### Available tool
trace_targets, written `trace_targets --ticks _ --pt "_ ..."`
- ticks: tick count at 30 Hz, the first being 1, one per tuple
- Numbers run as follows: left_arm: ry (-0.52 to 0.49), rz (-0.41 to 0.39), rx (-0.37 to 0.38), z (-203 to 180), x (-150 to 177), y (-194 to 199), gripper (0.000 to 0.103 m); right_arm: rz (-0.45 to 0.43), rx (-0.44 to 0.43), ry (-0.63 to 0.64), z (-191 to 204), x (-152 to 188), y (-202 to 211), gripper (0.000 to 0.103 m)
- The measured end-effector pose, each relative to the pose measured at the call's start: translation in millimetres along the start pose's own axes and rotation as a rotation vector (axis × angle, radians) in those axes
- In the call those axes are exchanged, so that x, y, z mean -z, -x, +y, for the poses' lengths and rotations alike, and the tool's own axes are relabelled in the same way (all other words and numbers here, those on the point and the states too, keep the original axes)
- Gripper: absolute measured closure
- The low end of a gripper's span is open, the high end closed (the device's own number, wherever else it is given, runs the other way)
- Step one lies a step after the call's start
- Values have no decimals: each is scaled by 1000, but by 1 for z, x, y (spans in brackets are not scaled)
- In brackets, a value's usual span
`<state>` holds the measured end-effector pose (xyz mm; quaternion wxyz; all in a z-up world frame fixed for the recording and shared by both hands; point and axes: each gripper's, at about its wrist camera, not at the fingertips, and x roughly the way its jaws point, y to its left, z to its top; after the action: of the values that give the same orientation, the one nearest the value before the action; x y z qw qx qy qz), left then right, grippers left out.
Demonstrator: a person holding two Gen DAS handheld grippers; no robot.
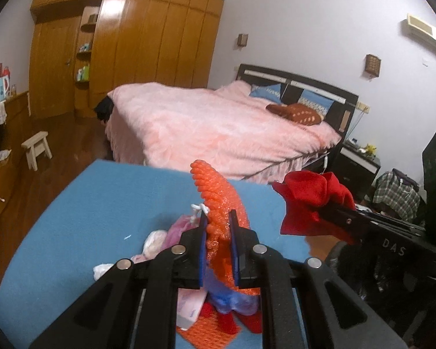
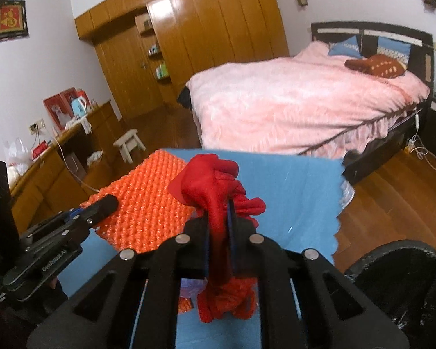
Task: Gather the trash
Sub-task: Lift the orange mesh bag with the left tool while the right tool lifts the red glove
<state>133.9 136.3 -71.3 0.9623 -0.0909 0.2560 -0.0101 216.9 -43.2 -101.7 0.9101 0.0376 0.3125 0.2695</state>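
Observation:
My left gripper [image 1: 218, 226] is shut on an orange foam net sheet [image 1: 215, 192], held up above the blue cloth-covered table [image 1: 101, 203]; the sheet also shows in the right wrist view [image 2: 148, 197]. My right gripper [image 2: 219, 212] is shut on a crumpled red cloth [image 2: 215, 177], also seen in the left wrist view [image 1: 311, 197] at the right. More trash lies on the table under the left gripper: pink and white wrappers [image 1: 160, 238], a bluish bag [image 1: 235, 299], orange netting [image 1: 206, 334].
A black bin bag opening [image 2: 392, 285] is at the lower right, beside the table. A pink-covered bed [image 1: 218, 128] stands behind the table. Wooden wardrobe [image 1: 148, 43], small stool [image 1: 36, 148] and side counter [image 2: 72, 145] are at the left.

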Motion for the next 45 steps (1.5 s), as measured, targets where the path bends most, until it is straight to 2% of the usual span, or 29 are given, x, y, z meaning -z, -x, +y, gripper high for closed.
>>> trace_targets --ticks 7,14,20,24,28,33,38,41,43,45 --pt "-46 -33 55 -35 -10 21 90 -67 41 -10 -7 -3 51 94" --pt "-100 -30 112 -76 -3 29 90 -103 120 -12 -29 11 99 94" --pt "-169 -55 130 -115 11 40 90 -108 173 -35 -51 28 126 94" --pt "-167 -43 146 -125 21 41 90 -85 193 -40 -61 38 129 94" --pt "-161 -31 115 -114 24 35 90 -64 180 -36 -59 42 115 94" --pt "-120 -1 30 -72 23 14 90 -26 129 -28 -45 43 82 94" --pt "-87 50 -40 -29 35 -12 90 -3 91 -7 -25 39 47 94" --pt "-83 71 -56 -17 41 -20 88 13 76 -7 -17 39 28 94" --pt "-89 80 -68 -13 44 -23 85 27 72 -5 -13 40 18 94" --pt "-88 88 -91 -10 48 -23 63 44 66 -6 -10 41 9 94"
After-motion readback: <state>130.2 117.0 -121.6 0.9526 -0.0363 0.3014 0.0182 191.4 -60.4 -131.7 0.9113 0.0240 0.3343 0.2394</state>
